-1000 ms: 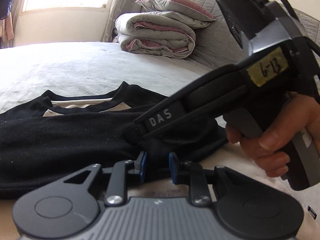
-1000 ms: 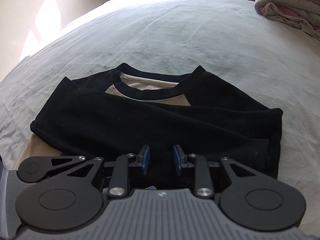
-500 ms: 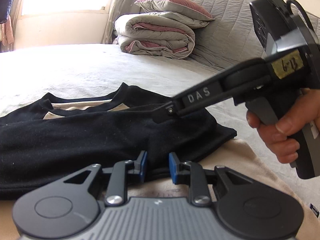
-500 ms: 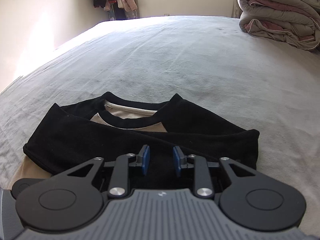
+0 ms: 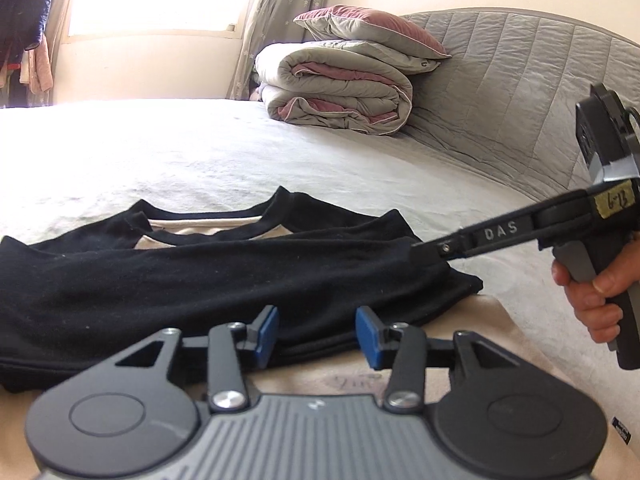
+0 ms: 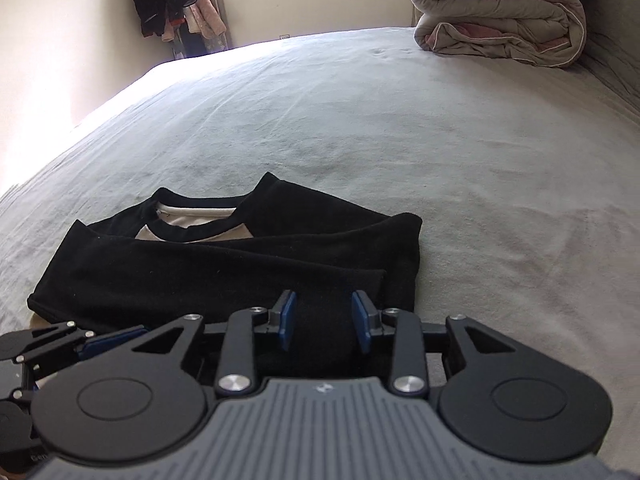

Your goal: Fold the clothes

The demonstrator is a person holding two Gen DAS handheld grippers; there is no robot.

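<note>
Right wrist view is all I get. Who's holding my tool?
Observer: A hand grips the right tool by its handle.
Operator: Does it have a name on it?
Observer: A yellow sticker on it reads 6-13.
Operator: What's in front of the other tool?
Observer: The left tool is open over the beige part of the shirt, which has a faint print.

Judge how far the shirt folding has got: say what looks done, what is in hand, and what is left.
Done: the black sleeves lie folded across the shirt on the bed. In hand: nothing is gripped; the left gripper is open above the beige lower part, and the right gripper is open at the sleeve's edge. Left: probably folding that beige part up over the black band.
</note>
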